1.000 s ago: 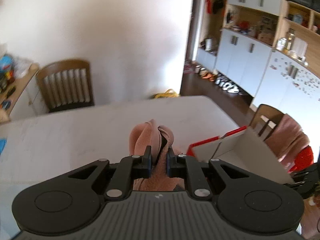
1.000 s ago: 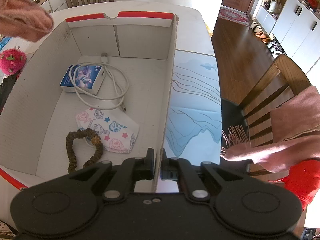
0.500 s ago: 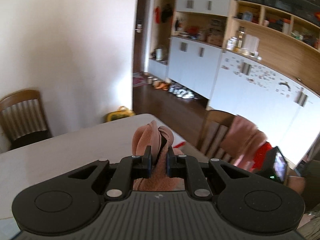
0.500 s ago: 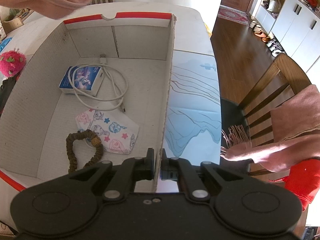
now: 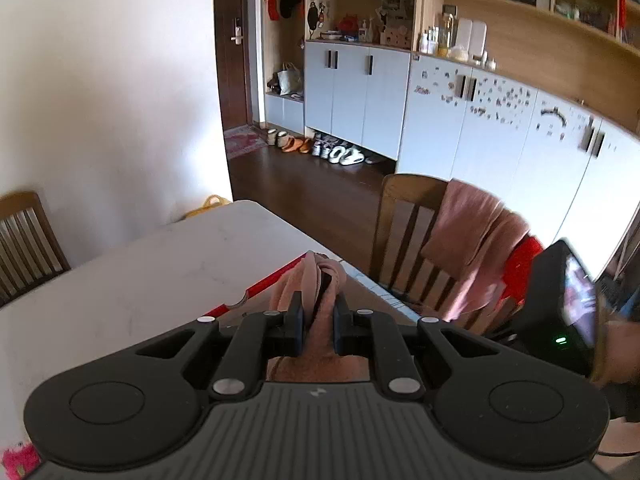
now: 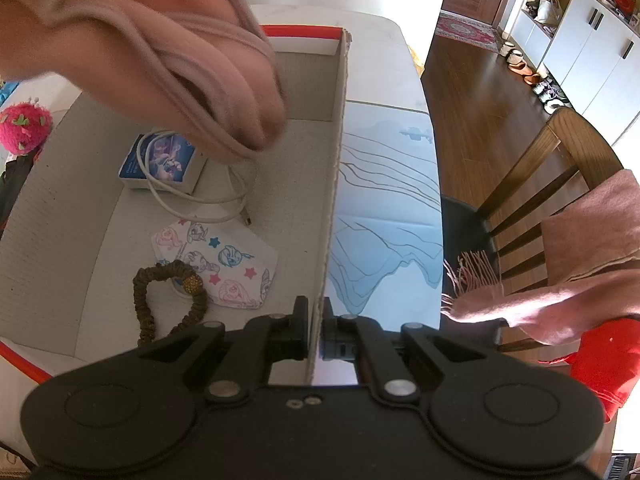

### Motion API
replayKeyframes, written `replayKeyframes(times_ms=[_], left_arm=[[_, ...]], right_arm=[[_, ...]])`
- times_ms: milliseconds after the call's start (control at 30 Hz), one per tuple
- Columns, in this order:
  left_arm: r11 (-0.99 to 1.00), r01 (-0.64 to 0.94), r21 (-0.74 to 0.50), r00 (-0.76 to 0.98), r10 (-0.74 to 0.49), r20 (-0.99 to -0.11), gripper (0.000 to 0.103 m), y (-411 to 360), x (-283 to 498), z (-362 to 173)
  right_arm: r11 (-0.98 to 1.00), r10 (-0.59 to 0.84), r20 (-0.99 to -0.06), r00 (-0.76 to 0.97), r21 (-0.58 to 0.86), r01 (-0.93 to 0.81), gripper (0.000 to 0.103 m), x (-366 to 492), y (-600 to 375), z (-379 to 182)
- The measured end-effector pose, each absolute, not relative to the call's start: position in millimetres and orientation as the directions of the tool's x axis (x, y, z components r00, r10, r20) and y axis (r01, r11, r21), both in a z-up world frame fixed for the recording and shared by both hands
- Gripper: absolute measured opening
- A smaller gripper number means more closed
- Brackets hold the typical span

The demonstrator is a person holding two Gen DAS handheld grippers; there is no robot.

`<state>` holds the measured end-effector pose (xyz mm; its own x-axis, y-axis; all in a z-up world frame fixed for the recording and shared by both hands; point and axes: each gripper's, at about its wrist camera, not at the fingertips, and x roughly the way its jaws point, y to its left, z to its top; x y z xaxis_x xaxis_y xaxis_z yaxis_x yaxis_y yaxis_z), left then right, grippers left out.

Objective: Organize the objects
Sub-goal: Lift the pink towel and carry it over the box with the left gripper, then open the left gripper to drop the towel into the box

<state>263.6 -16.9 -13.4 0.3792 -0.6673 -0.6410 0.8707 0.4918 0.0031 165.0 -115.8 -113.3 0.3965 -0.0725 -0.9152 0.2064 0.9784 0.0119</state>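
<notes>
The left tool [image 5: 317, 322] is clamped on a bunched pink cloth [image 6: 172, 60], which hangs above the open cardboard box [image 6: 60, 208] at its 12 o'clock end. The right tool [image 6: 316, 330] is pinched together on the box's right wall [image 6: 334, 184]. Inside lie a white cable [image 6: 192, 196], a printed mask [image 6: 224, 260] and a brown scrunchie [image 6: 168, 300].

Bright daylight, washed-out glare on walls, fisheye-bent edges, slight motion blur.

We count one cardboard box [image 6: 336, 152], one pink cloth [image 6: 172, 52] above it, one small blue box [image 6: 162, 162], one white cable [image 6: 200, 196], one patterned face mask [image 6: 224, 264], one brown scrunchie [image 6: 156, 300], two wooden chairs [image 5: 404, 220] [image 5: 24, 240], one desk [image 5: 132, 280].
</notes>
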Motion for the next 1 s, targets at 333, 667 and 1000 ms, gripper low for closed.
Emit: replayKeyframes(times_ms=[333, 667, 1000], left_arm=[[0.479, 0.877, -0.038, 0.317, -0.636, -0.704, 0.012, -34.4, 253.2, -66.6], [0.464, 0.870, -0.164, 0.133, -0.542, -0.830, 0.013, -26.0, 256.4, -108.3], [0.456, 0.868, -0.198, 0.053, -0.481, -0.875, 0.037, -26.3, 252.9, -126.9]], right_arm=[[0.978, -0.068, -0.914, 0.399, 0.019, 0.210, 0.004, 164.5, -115.3, -113.9], [0.978, -0.068, -0.915, 0.399, 0.018, 0.208, 0.004, 164.2, -115.1, -113.6], [0.978, -0.067, -0.914, 0.399, 0.020, 0.209, 0.004, 163.9, -114.6, -113.3]])
